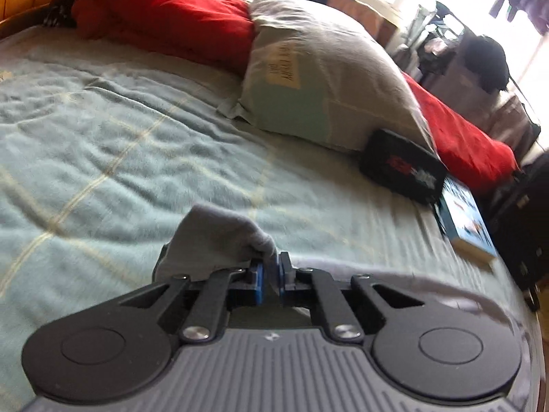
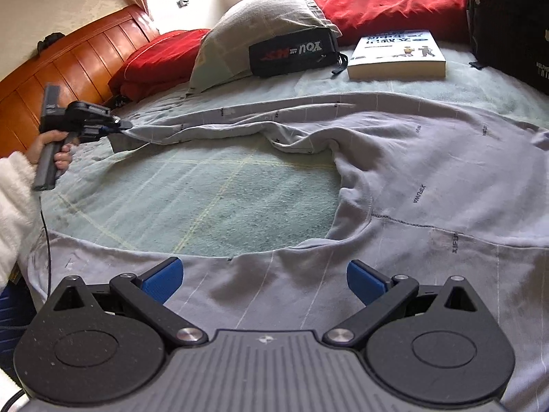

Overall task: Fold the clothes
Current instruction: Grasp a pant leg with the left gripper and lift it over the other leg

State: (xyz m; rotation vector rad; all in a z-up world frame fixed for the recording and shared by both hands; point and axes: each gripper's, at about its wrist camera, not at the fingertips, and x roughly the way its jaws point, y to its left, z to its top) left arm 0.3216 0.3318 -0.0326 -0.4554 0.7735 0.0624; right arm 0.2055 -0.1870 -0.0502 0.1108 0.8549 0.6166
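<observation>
L hand-held gripper [image 1: 269, 274]: jaws clamped on a bunch of grey cloth, blue pads nearly together w/ fabric pinched between. In the right wrist view the same tool [image 2: 120, 126] sits at the far left, held by a hand [image 2: 51, 151] in a white fluffy sleeve [image 2: 13, 213], gripping the end of one leg of the grey trousers [image 2: 394, 171]. That leg runs taut-ish from the tool toward the crotch, partly lifted and creased.

R hand-held gripper [image 2: 264, 279]: released, blue pads wide apart, nothing between them. Hovers just over the near leg, which lies flat along the bed edge.

Garment: spread on the green checked bed cover [image 2: 192, 199], legs splayed in a V, waist off to the right. Bare cover shows between the legs.

Beyond: grey pillow [image 2: 247, 27], black pouch [image 2: 291, 55] leaning on it, book [image 2: 398, 56] beside, red bedding [image 2: 387, 3] at the back, wooden headboard [image 2: 68, 55] at left.

Step, as I read it: first fold, bringing one leg over onto the other. Grip made; fold itself not yet done.

Next move prob. calls for: L carries the hem across toward the near leg, low and steady so cloth doesn't twist. R likely pins or grabs the near leg/crotch to stop the whole garment dragging. Then align hems and seams before letting go.
</observation>
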